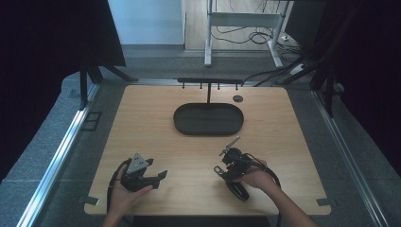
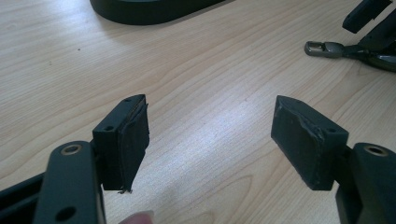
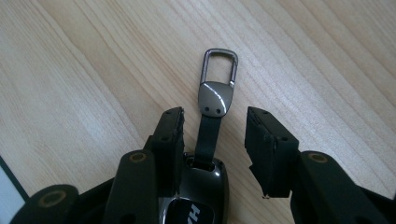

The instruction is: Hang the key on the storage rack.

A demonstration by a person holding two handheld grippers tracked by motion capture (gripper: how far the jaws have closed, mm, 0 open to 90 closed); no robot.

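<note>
A dark car key fob (image 3: 203, 191) lies on the wooden table (image 1: 189, 146), with a black strap (image 3: 208, 135) and a grey metal clasp (image 3: 218, 77) stretching out ahead of it. My right gripper (image 3: 214, 135) straddles the fob and strap; one jaw is close against the fob and the other stands clear, so it is open. In the high view the right gripper (image 1: 226, 163) sits front right with the clasp (image 1: 218, 169) poking out toward the left. My left gripper (image 2: 210, 140) is open over bare wood, held at the front left (image 1: 158, 169). Its view catches the clasp (image 2: 322, 48) at the upper right.
A black oval tray (image 1: 208, 119) stands at the middle back of the table, with a thin post rising to a hook rail (image 1: 208, 81). A small round grommet (image 1: 238, 98) sits behind it. The tray's edge (image 2: 149, 9) shows in the left gripper view.
</note>
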